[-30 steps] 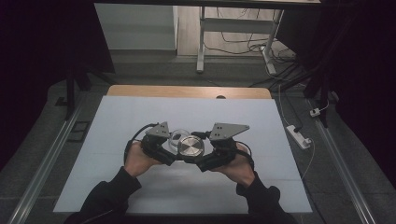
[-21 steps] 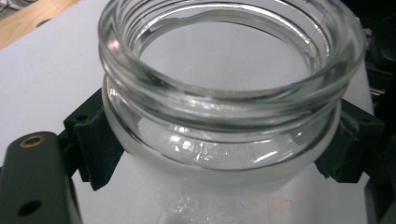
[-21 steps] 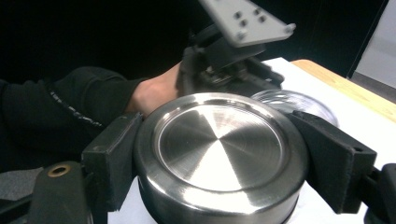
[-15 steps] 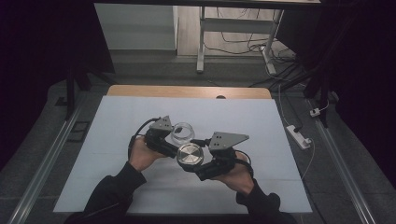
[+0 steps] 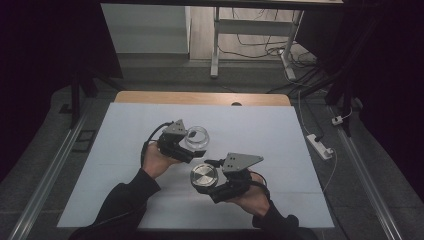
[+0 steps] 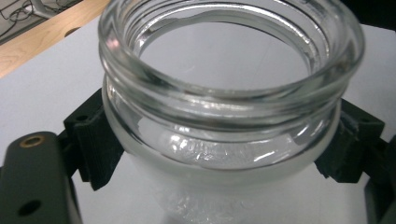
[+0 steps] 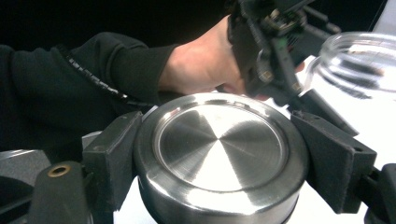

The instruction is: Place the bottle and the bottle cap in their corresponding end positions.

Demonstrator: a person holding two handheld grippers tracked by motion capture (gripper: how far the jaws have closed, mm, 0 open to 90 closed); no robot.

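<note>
Glass jar (image 6: 229, 116), open-mouthed and clear, clamped at its shoulder between the two black jaws of the left gripper (image 5: 186, 148); pads pressed against the glass on both sides, rim tilted toward the camera in the left gripper view. Seen in the high view (image 5: 196, 136) over the middle of the white table (image 5: 280, 135), just ahead of the left hand (image 5: 156, 161). Steel lid (image 7: 219, 154), round and brushed, flat top up, squeezed at its edge between the jaws of the right gripper (image 5: 212, 181); pads tight on the rim left and right. In the high view (image 5: 204, 177) nearer the person than the jar, a little to its right, the two apart with a gap of bare table between. Beyond the lid in the right gripper view: left hand (image 7: 205, 65) and dark sleeve (image 7: 88, 79), the left gripper's body, the jar's rim (image 7: 359, 60) at the far right. Off the table's right edge, white power strip (image 5: 320, 146) on the floor. Wooden strip (image 5: 200, 97) along the far edge of the table.
</note>
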